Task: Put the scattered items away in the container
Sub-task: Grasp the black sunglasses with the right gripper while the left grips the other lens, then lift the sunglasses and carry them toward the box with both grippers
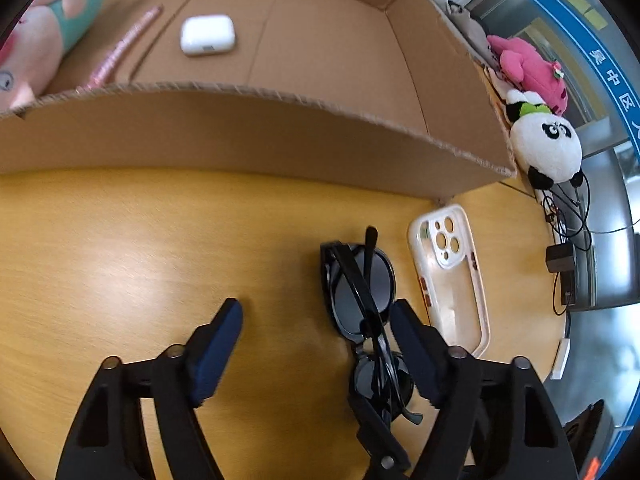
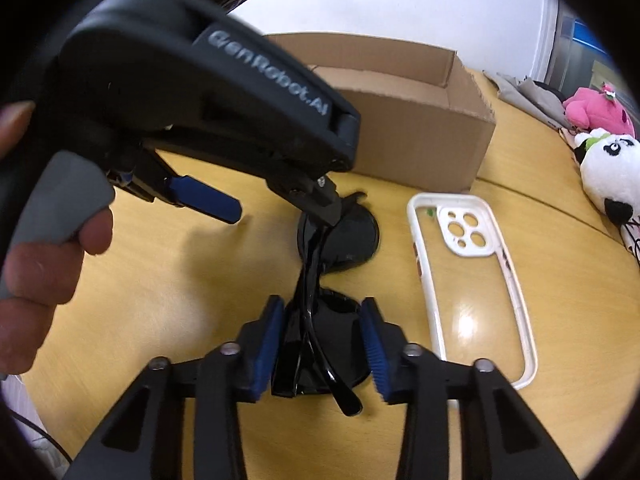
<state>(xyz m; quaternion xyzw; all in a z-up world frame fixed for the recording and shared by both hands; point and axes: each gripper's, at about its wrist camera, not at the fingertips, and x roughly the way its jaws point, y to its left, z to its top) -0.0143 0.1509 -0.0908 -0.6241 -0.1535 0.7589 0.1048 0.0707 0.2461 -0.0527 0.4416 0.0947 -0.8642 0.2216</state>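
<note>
Sunglasses (image 2: 320,312) lie folded on the worktop (image 1: 120,248), just in front of the cardboard box (image 1: 240,128), w/ the phone case (image 1: 448,280) close beside them on the far side from the person's hand (image 2: 44,264).

Right hand-held gripper (image 2: 320,344): jaws narrowed around the near lens and crossed temple arms. One blue pad sits against the frame; the other is at or just off the lens edge, so contact on that side cannot be confirmed. Judgement: this end is straddled because the stacked arms and lens give the thickest section to pinch.

Left hand-held gripper (image 1: 316,344): jaws wide apart, nothing held. One pad rests beside the glasses near the bridge; the other is well clear over bare worktop. It comes in from above and points steeply down, prob. to steady or share the lift.

Box interior already holds an earbud case (image 1: 207,35), a pink stick (image 1: 120,46) and a plush doll (image 1: 48,40). Glasses and phone case remain outside, approx. half the job left. The panda plush (image 1: 548,148) and pink plush (image 1: 528,68) sit beyond the box.
</note>
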